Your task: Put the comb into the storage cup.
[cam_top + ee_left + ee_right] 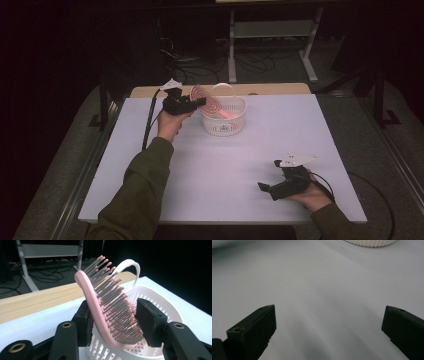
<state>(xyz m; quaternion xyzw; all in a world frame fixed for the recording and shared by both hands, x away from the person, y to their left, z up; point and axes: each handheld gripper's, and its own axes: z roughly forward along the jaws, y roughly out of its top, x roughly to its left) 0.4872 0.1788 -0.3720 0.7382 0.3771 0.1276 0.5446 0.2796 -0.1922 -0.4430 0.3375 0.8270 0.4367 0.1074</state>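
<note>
Your left claw [113, 322] sits at the near rim of the white basket [160, 301], with the pink hairbrush [100, 312] standing between its jaws. The left jaw lies against the back of the brush. The right jaw stands at the bristle tips, and you cannot tell whether it presses on them. Treat the hold as loose or released.

The hairbrush leans upright. Its lower end is inside the basket and its upper end rises above the rim, near the raised white handle [130, 267]. In the high view, the basket [239, 107] stands toward the far side of the desk [225, 170].

Your right claw [328, 326] is open and empty, low over the bare desk and well apart from the basket.

Risks from this position:

- Tip-out. The brush appears top-heavy. If the left claw [192, 103] withdraws sideways, it may drag the brush over the rim.
- Snagging. Bristles may catch on the right jaw's pad and lift the brush with the claw.
- Basket shift. The basket looks light. Pressure on its rim may slide or tilt it.

Withdraw straight back.
</note>
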